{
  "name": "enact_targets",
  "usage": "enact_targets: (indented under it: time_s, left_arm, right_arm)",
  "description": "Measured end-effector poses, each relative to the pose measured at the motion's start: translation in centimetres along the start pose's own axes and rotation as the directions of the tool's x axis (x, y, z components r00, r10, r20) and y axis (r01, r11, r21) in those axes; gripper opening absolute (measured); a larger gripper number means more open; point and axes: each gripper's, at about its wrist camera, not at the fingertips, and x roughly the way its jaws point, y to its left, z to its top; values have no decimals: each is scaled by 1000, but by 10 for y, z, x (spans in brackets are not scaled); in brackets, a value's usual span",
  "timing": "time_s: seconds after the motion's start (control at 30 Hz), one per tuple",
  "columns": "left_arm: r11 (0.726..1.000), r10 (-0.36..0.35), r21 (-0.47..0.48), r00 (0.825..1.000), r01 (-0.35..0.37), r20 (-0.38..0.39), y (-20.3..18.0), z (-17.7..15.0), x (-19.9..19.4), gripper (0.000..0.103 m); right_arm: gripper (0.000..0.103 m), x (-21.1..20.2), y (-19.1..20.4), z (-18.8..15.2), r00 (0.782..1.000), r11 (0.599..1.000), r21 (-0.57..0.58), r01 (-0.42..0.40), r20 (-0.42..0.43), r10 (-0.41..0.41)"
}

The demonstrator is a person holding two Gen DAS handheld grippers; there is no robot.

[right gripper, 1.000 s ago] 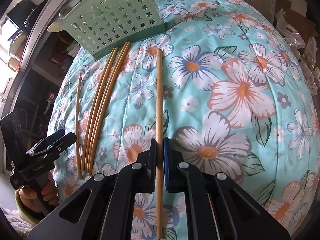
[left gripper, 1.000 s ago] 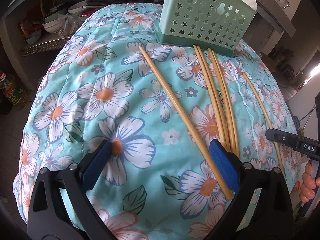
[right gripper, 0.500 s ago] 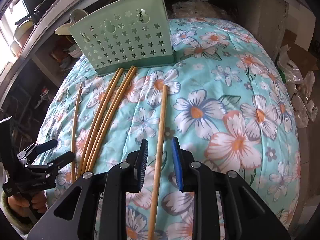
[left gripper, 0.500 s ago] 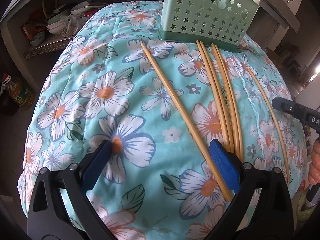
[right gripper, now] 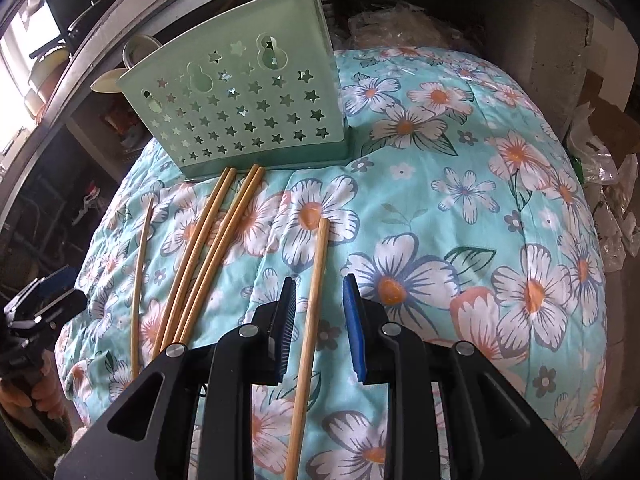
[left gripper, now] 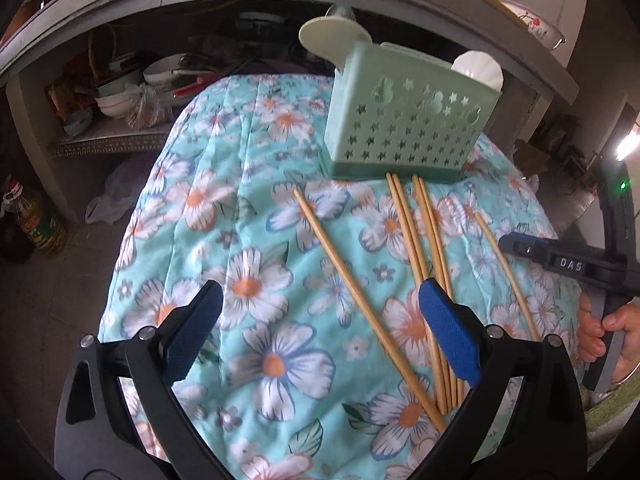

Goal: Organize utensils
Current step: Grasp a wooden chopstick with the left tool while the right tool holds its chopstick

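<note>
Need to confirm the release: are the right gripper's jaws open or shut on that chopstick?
Open. The right gripper jaws have just been opening; gaps show on both sides of the single chopstick.

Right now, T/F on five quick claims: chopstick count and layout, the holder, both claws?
1. Six chopsticks lie on the floral quilt. True.
2. The green holder already has chopsticks in it. False: none show in it; all lie on the quilt.
3. The right claw is clamped on the lone chopstick. False: gaps show on both sides of it.
4. The left claw is wide open. True.
5. The four grouped chopsticks lie close in front of the holder. True.
</note>
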Motion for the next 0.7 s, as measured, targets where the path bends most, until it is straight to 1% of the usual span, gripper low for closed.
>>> enact_targets:
  time_s: [0.13, 0.2, 0.23, 0.27, 0.3, 0.37, 0.4, 0.43, 0.47, 0.5, 0.57, 0.6, 0.67, 0.7]
  left_arm:
    - [999, -50, -8, 999, 50, 18, 3, 22, 11, 95]
    - [996, -87, -19, 996, 87, 15, 3, 30, 21, 95]
    - [994, -102, -27, 995, 102, 10, 3, 32, 26, 93]
    - [993, -111, -34, 994, 111, 1, 4, 34, 33, 85]
    - [993, -115, -36, 993, 115, -17, 4, 38, 41, 79]
    - [994, -104, -40, 993, 102, -52, 6, 40, 57, 66]
    - [994, -99, -45, 993, 96, -70, 7, 41, 67, 62]
    - [994, -99, -51, 991, 94, -89, 9, 41, 73, 55]
    - [994, -97, -60, 990, 91, -107, 11, 42, 79, 51]
    - [994, -93, -72, 988, 85, -122, 14, 42, 84, 49]
    - [992, -94, -101, 984, 79, -153, 21, 43, 93, 41]
    - [991, -93, -116, 981, 74, -168, 25, 43, 98, 39]
    - [990, -89, -127, 980, 66, -180, 30, 43, 104, 30]
    - [990, -86, -123, 980, 64, -181, 31, 44, 106, 29]
  right_arm:
    - [24, 4, -4, 5, 1000, 1000, -2, -21, -9, 21]
    - [24, 6, -4, 7, 1000, 1000, -9, -24, -15, 24]
    - [24, 7, -4, 8, 1000, 1000, -14, -26, -17, 26]
    - [24, 8, -4, 9, 999, 999, -17, -33, -20, 32]
    - [24, 8, -5, 11, 999, 999, -19, -42, -24, 41]
    - [24, 11, -5, 13, 998, 998, -24, -56, -33, 55]
    - [24, 12, -5, 13, 998, 998, -26, -58, -38, 57]
    - [24, 15, -5, 14, 997, 998, -30, -62, -47, 60]
    - [24, 16, -5, 14, 997, 997, -31, -64, -53, 63]
    - [24, 19, -5, 15, 996, 997, -32, -67, -61, 65]
    - [24, 23, -5, 17, 996, 997, -39, -62, -72, 59]
    - [24, 25, -4, 17, 995, 997, -43, -60, -76, 56]
    - [24, 30, -3, 20, 995, 997, -51, -55, -86, 50]
    - [23, 33, -3, 21, 995, 997, -54, -53, -90, 48]
